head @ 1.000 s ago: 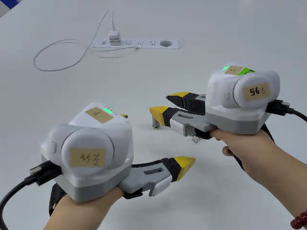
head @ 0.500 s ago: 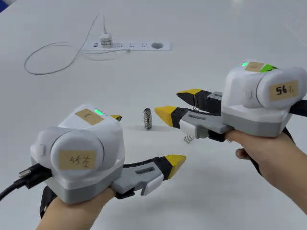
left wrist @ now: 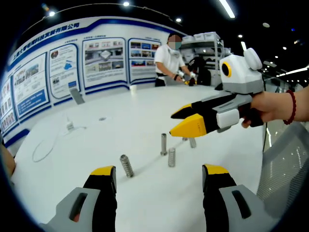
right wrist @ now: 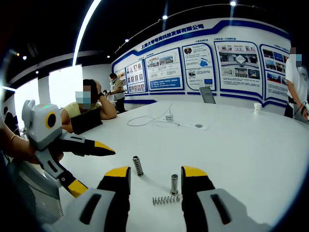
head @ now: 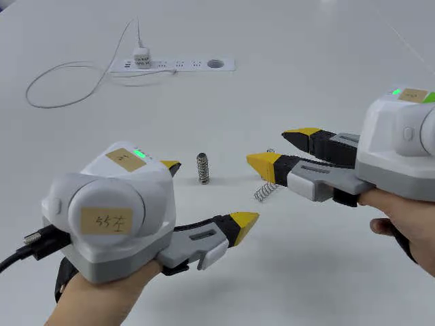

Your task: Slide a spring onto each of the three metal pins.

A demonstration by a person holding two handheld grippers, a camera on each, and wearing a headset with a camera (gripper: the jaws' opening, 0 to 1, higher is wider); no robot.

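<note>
1. Both are open and empty: left tongs (head: 209, 191), right tongs (head: 277, 149).
2. The sprung pin (right wrist: 138, 165) is done. A loose spring (right wrist: 165, 199) lies flat on the desk (head: 306, 81), just beside a bare pin (right wrist: 174, 183), between the right jaws.
3. Pinch the loose spring lightly near one end, so its coils don't squash.
4. Stand it upright, centre its bore over the bare pin, and lower it straight.

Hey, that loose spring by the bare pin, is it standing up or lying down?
Lying down. The spring stretches flat along the table, its coils running sideways, beside the bare upright pin.
</note>
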